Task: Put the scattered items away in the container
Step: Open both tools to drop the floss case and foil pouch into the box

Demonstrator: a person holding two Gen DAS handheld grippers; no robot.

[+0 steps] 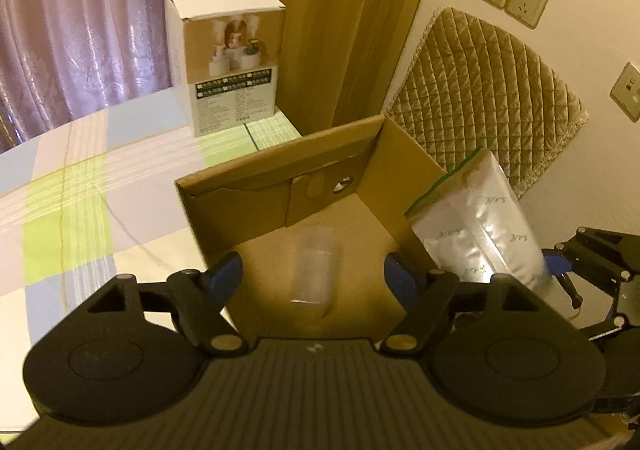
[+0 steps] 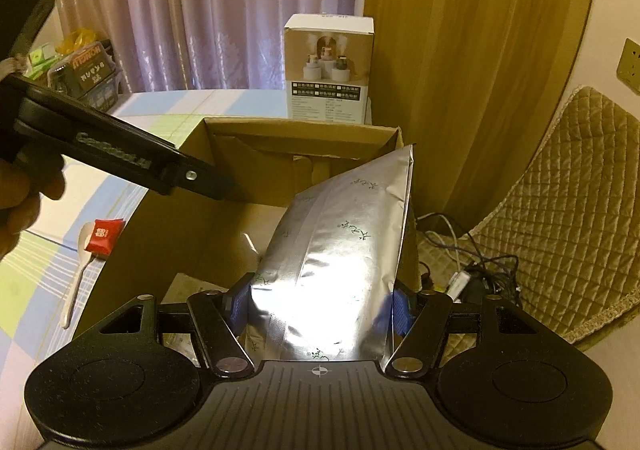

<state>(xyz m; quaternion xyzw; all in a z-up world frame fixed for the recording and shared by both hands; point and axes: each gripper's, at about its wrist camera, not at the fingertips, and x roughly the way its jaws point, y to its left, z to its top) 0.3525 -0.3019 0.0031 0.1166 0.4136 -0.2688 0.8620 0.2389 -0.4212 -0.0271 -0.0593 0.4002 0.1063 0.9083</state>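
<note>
An open cardboard box (image 1: 280, 162) stands on the checked tablecloth. My left gripper (image 1: 313, 274) hangs open over it, and a clear plastic packet (image 1: 314, 266) lies on the box floor under the gap, untouched by either pad. My right gripper (image 2: 320, 302) is shut on the lower end of a silver foil pouch (image 2: 340, 250). The pouch stands upright over the right side of the box (image 2: 300, 130). The left wrist view has the same pouch (image 1: 480, 226) just past the box's right wall. A red packet (image 2: 105, 236) and a white spoon (image 2: 78, 274) lie on the cloth left of the box.
A white product box (image 1: 228, 58) stands behind the cardboard box by a wooden panel. Right of the table are a quilted cushion (image 2: 560, 210) and tangled cables (image 2: 472, 274). A hand (image 2: 24, 190) holds the left tool's black body (image 2: 120, 162) above the box's left wall.
</note>
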